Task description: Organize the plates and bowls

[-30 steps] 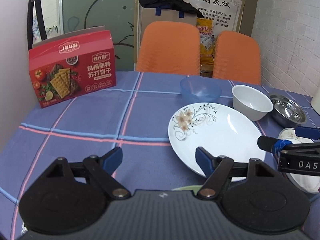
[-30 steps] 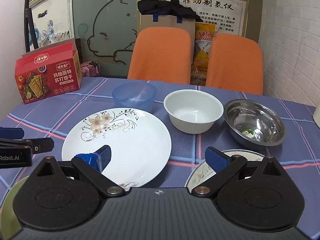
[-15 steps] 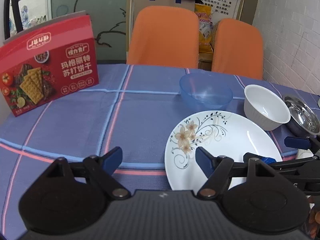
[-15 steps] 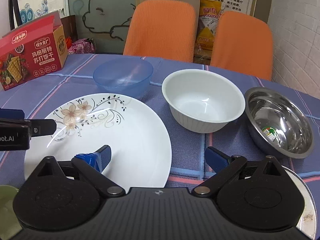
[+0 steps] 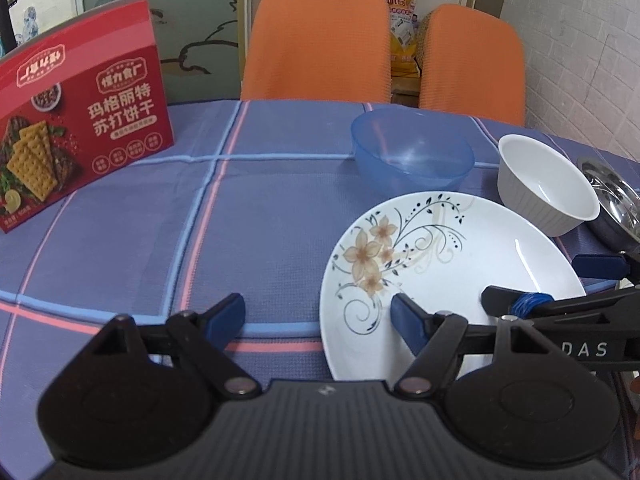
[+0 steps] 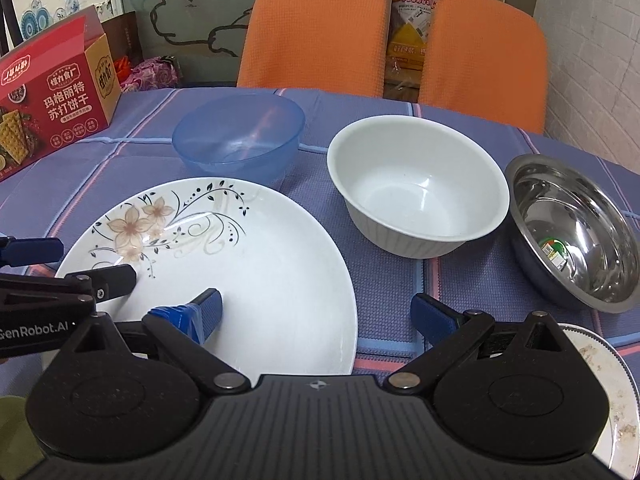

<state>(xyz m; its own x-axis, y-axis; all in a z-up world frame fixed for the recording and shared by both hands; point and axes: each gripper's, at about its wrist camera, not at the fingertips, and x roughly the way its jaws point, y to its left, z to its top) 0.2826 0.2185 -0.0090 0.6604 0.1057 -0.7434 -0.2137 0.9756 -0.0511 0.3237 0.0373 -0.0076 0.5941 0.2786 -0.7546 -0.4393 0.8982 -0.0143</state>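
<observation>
A white plate with a flower pattern [image 5: 440, 256] [image 6: 256, 264] lies on the blue checked tablecloth. Behind it stand a clear blue bowl [image 5: 412, 152] [image 6: 240, 136], a white bowl [image 5: 548, 184] [image 6: 416, 192] and a steel bowl [image 5: 612, 204] [image 6: 576, 228]. My left gripper [image 5: 318, 318] [image 6: 90, 262] is open, straddling the plate's left rim, one finger over the plate and one over the cloth. My right gripper [image 6: 318, 312] [image 5: 532, 280] is open too, straddling the plate's right rim. Neither holds anything.
A red cracker box [image 5: 80, 128] [image 6: 52, 108] stands at the far left of the table. Two orange chairs [image 5: 316, 40] [image 6: 480, 60] sit behind the table, a brick wall to the right. A second, soiled plate [image 6: 600, 380] lies at the near right.
Both grippers have moved forward and lower over the table, so the plate and bowls are nearer. Their fingers now reach over the flowered plate from both sides. Both stay open.
</observation>
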